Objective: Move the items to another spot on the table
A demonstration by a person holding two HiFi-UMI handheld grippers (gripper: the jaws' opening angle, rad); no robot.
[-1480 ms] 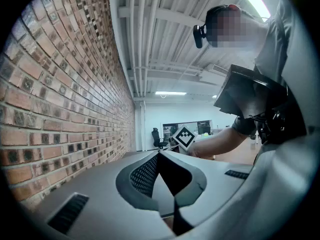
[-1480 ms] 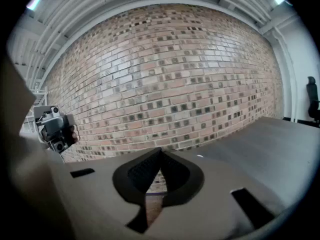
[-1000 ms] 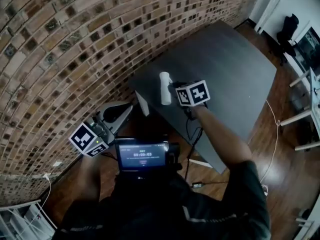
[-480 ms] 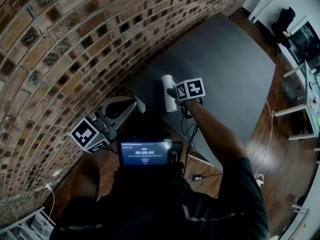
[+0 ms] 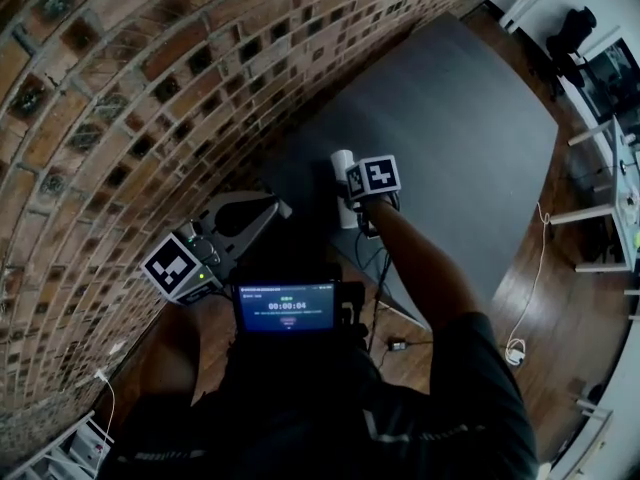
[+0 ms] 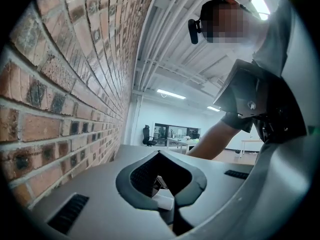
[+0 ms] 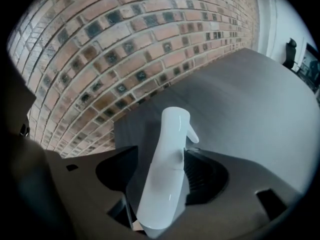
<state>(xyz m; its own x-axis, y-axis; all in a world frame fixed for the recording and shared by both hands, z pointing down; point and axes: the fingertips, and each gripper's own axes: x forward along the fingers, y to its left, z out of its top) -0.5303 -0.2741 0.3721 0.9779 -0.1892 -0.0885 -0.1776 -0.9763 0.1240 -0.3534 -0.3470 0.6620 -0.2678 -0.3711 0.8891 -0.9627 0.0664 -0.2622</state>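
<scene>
A white spray bottle (image 5: pixel 343 168) lies lengthways near the near corner of the dark grey table (image 5: pixel 470 138). In the right gripper view the bottle (image 7: pixel 167 174) runs between the jaws with its nozzle end pointing away. My right gripper (image 5: pixel 352 190) sits around it and its jaws are opening. A dark gap shows on the bottle's left side, and the pads do not press it. My left gripper (image 5: pixel 275 208) hangs off the table's near end, close to the brick wall. Its jaws (image 6: pixel 159 156) are shut on nothing.
A brick wall (image 5: pixel 120 88) runs along the table's left side. A phone screen (image 5: pixel 287 307) sits at the person's chest. To the right are wooden floor with a cable (image 5: pixel 520 348), a white desk (image 5: pixel 610 198) and a black chair (image 5: pixel 570 38).
The right gripper has moved in over the bottle, and its marker cube now overlaps the bottle's right side. The left gripper has stayed by the wall.
</scene>
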